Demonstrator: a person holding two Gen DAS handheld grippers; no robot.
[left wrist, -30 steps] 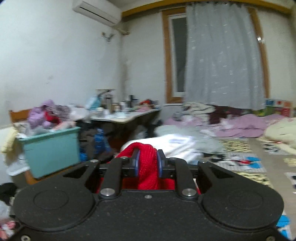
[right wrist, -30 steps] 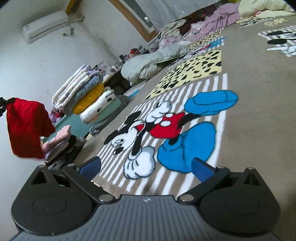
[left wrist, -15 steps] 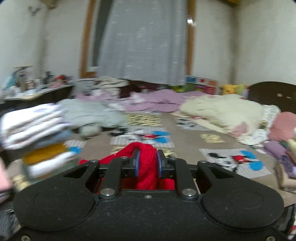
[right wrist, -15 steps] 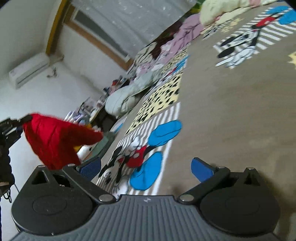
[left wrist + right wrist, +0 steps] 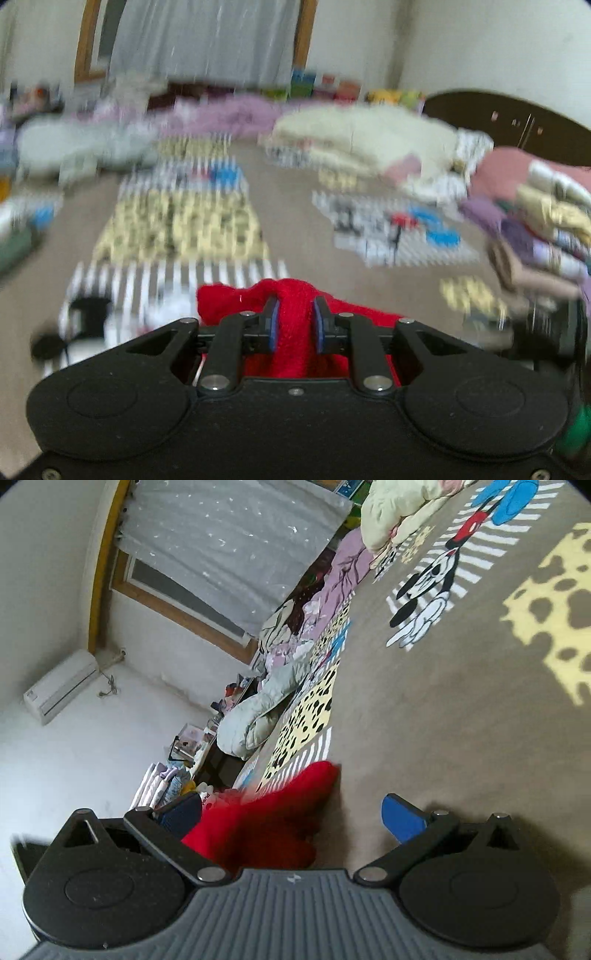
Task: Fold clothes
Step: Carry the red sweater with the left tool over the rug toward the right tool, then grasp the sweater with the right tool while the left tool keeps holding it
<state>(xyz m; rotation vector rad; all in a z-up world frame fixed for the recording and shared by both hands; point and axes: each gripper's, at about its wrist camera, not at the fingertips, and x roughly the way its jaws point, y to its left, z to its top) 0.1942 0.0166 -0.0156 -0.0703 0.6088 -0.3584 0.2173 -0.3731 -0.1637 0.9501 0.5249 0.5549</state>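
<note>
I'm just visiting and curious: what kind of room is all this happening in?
Most likely a lived-in bedroom. Quilts and bedding lie heaped on a cartoon-print spread, a curtained window fills the far wall, and folded clothes are stacked at the side.

Bed surface — brown cartoon-print cover. Lying on it: red garment, grey quilt, cream quilt, pink bedding — folded stack at right edge.
</note>
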